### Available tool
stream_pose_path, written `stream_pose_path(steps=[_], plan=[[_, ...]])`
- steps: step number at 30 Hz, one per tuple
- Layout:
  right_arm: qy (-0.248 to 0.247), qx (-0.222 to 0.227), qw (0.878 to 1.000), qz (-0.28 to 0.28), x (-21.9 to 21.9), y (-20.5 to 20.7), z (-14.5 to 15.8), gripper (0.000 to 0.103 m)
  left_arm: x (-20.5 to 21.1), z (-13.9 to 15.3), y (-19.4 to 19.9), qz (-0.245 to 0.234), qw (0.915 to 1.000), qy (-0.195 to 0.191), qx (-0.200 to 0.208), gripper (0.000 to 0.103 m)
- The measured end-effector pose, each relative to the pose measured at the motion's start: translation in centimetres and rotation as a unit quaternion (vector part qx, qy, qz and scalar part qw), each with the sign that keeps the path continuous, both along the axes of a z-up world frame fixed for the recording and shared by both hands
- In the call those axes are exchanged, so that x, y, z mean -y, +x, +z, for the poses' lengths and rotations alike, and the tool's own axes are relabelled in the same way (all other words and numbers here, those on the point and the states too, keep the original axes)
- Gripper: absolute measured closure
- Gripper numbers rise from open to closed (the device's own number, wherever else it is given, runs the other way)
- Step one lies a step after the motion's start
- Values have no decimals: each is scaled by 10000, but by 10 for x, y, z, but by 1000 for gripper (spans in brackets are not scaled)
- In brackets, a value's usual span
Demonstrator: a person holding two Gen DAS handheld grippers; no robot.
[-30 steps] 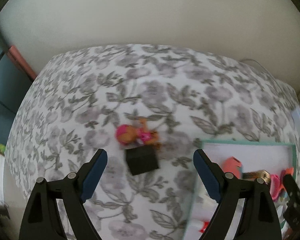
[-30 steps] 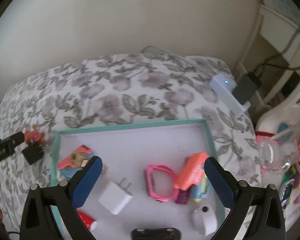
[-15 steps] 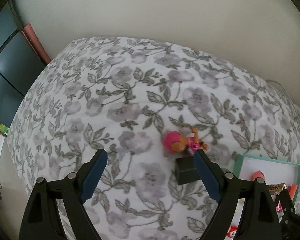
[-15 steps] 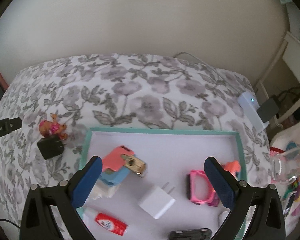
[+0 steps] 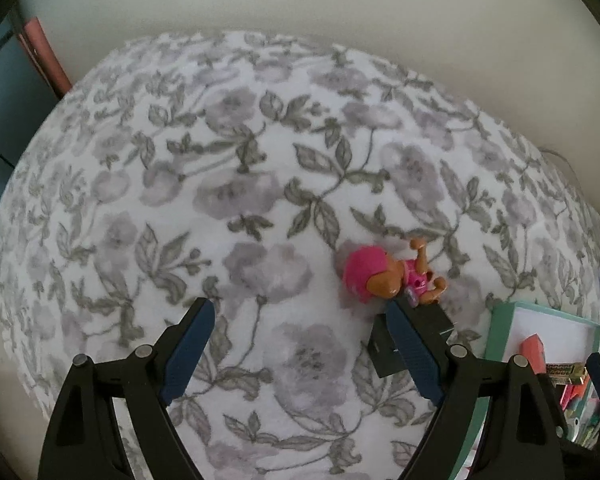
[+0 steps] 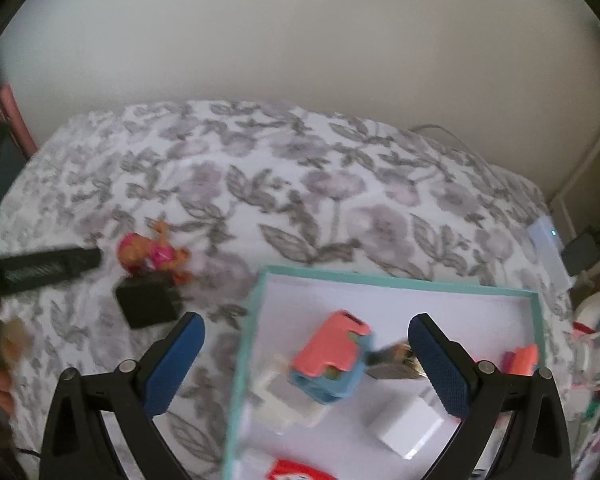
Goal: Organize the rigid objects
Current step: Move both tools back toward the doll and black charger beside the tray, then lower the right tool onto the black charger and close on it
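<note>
While the tray point(image 6: 537, 322) near the bed's point(image 5: 260, 168) right edge holds sorted items, doll point(image 5: 384, 276) and black cube point(image 6: 146, 305) lie outside its left rim, left gripper point(image 5: 300, 354) and right gripper point(image 6: 308, 364) both wide, empty, presumably ready to collect.

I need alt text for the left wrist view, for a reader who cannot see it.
An open left gripper hovers over a floral cloth; a pink-haired toy figure and a black block lie by its right finger. A teal tray shows at right.

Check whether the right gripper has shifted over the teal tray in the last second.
Yes. The right gripper has swung left: the teal tray now has its left wall between the fingers, with the black cube nearer.
</note>
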State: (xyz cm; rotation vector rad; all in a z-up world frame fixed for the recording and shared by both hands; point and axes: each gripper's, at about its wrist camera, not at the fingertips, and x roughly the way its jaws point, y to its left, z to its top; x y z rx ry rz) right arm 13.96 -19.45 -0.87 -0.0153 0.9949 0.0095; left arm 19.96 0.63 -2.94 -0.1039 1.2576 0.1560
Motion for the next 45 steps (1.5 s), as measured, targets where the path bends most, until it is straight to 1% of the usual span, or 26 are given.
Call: stream_pose_path(steps=[3,6,12,13,18,26,33,41,45], plan=[[82,137,9997,157,-16,1,3,0,-6,-4,0,120,9999,55,-65,15],[105,150,9993,329,-34,3,-1,0,-16,-6,-1,248,9995,149,-84,15],[21,24,9981,614,-67,10,-20,0,-44,-15,-1,586,9980,118,-218,15],[-31,-49,9973,735,-73,10,-24,0,-49,-17,-1,639,9976,97,-244,15],[-14,-166,9963,841,-89,16,-44,0,-65,-25,-2,828,9961,6,-320,15],[15,-208,9962,844,-100,20,-58,0,-73,-33,1,830,9959,19,-372,15],[137,-250,9963,811,-101,27,-66,0,-68,-45,1,751,9960,86,-483,15],[348,-368,9956,782,-101,33,-79,0,-67,-48,1,739,9960,124,-487,15],[336,-343,9959,769,-103,36,-81,1,-62,-50,2,705,9961,152,-513,15]])
